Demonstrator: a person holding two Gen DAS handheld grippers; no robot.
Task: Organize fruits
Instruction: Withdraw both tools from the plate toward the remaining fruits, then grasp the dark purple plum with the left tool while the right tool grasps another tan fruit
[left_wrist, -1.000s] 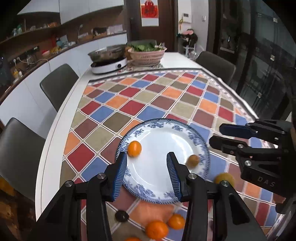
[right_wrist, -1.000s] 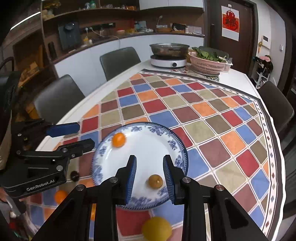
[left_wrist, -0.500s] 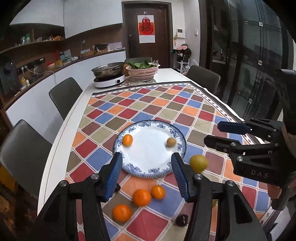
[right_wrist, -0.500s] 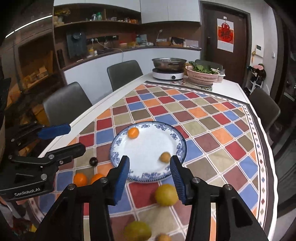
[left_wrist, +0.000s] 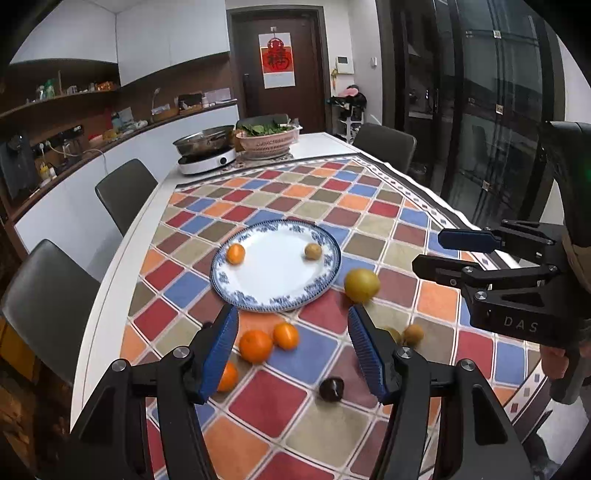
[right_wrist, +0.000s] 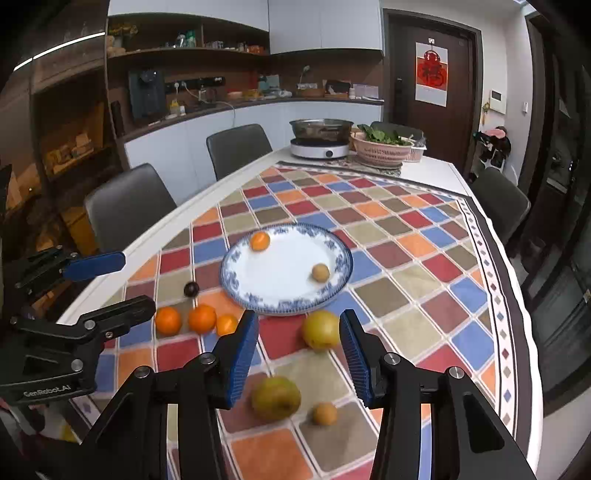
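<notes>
A blue-and-white plate (left_wrist: 295, 302) (right_wrist: 236, 269) on the checked tablecloth holds a small orange (left_wrist: 235, 253) (right_wrist: 259, 240) and a small brown fruit (left_wrist: 313, 251) (right_wrist: 320, 272). Loose fruit lies on the cloth nearer me: three oranges (left_wrist: 255, 345) (right_wrist: 202, 318), a yellow pear (left_wrist: 362, 285) (right_wrist: 321, 329), a green pear (right_wrist: 276, 397), a small brown fruit (right_wrist: 324, 413) and a dark plum (left_wrist: 331, 388) (right_wrist: 191, 288). My left gripper (left_wrist: 293, 349) is open and empty above the oranges. My right gripper (right_wrist: 297, 356) is open and empty above the pears.
An induction cooker with a metal pot (left_wrist: 207, 147) (right_wrist: 319, 134) and a pink basket of greens (left_wrist: 267, 138) (right_wrist: 382, 149) stand at the table's far end. Grey chairs (left_wrist: 125, 192) (right_wrist: 127, 210) line both sides. The table edge (left_wrist: 96, 325) runs close on the left.
Both grippers have pulled back and up from the plate, and both have opened wider. The loose fruit in front of the plate has come into view. The fruit on the plate has not moved.
</notes>
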